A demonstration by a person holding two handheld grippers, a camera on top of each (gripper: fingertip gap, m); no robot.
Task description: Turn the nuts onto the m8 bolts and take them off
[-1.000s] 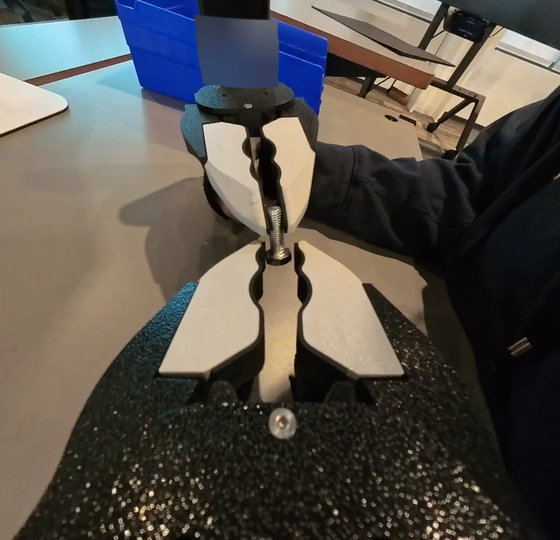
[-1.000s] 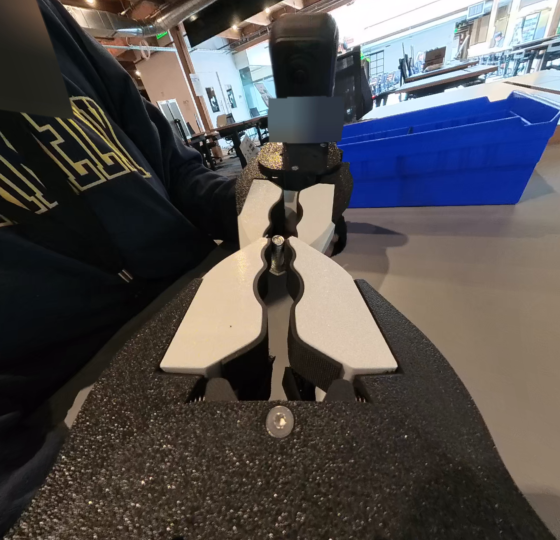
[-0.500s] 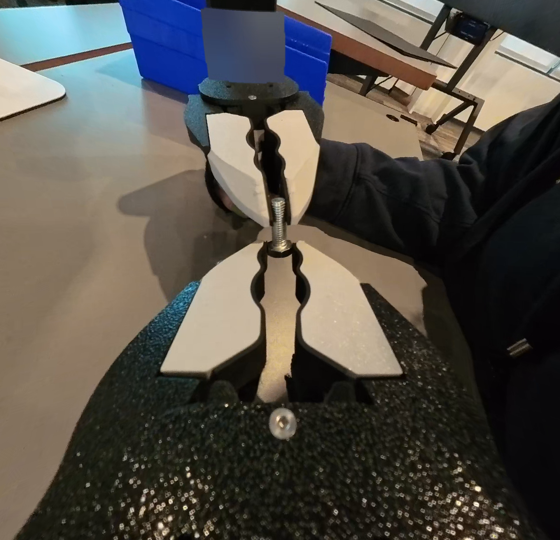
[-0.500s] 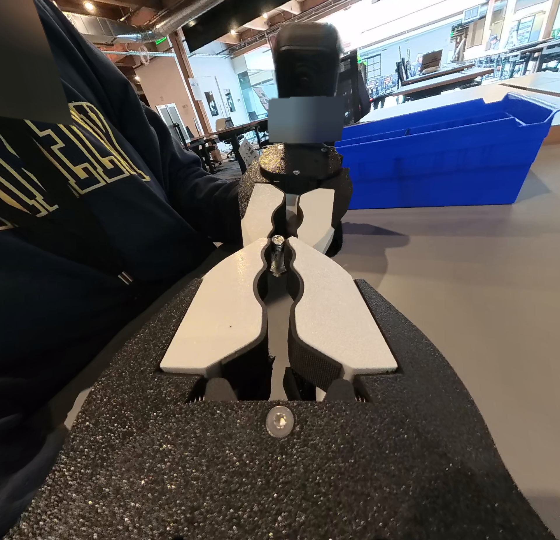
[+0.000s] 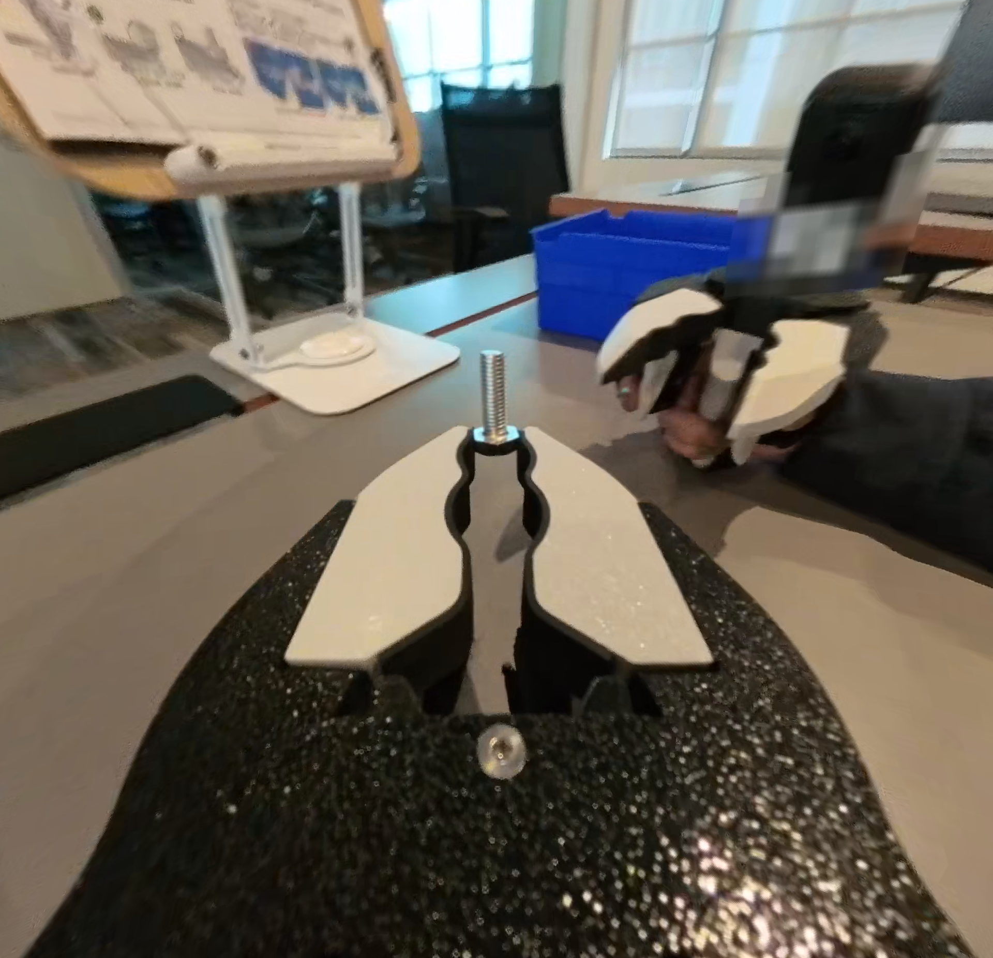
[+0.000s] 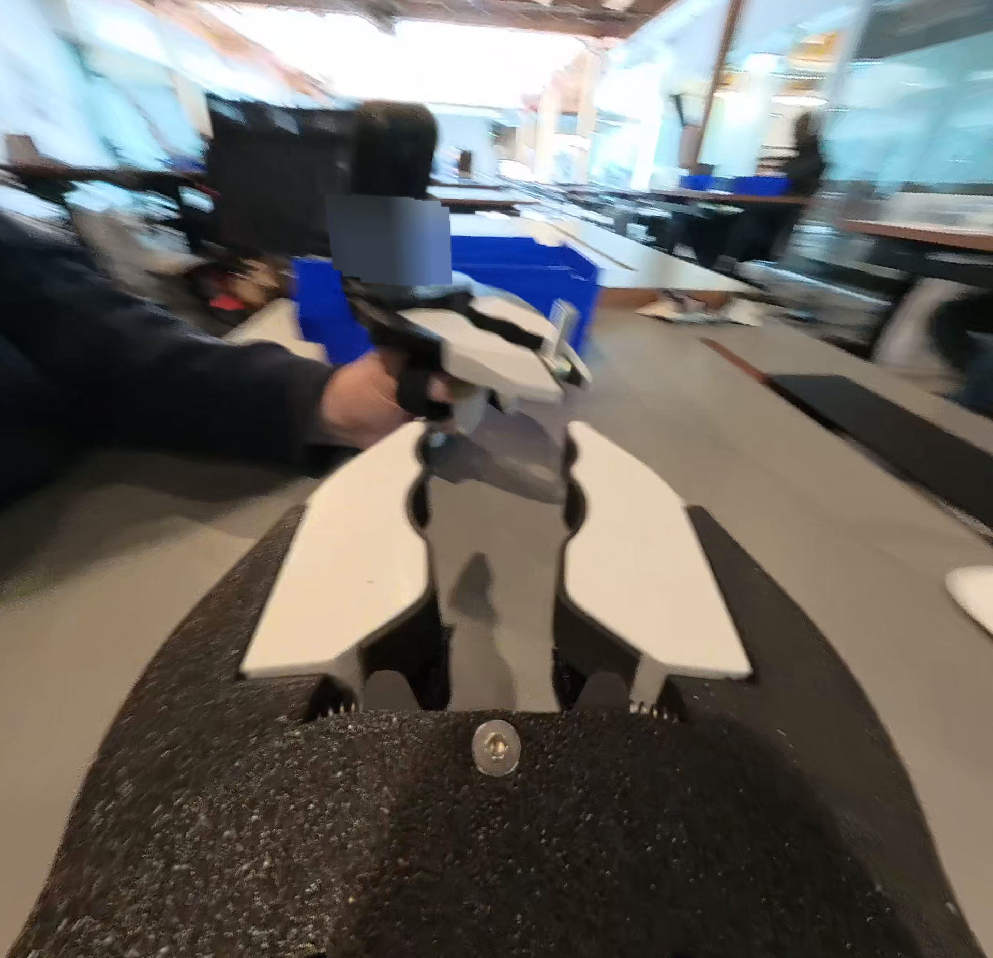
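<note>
Each wrist camera looks forward along its own jaws, low over the grey table [image 5: 161,529]; both views share the blue bin [image 5: 618,277].

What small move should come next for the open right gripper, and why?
Probably fetch a nut: the bolt stands upright with bare thread, its hex head clamped in the left gripper, while the right gripper has wide, apparently empty jaws. No nut shows clearly.

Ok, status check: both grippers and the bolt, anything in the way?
Left gripper clamped on the bolt by its hex head, threads upright. Right gripper open, empty, off to the side. No nut seen. Table around the bolt unobstructed.
</note>
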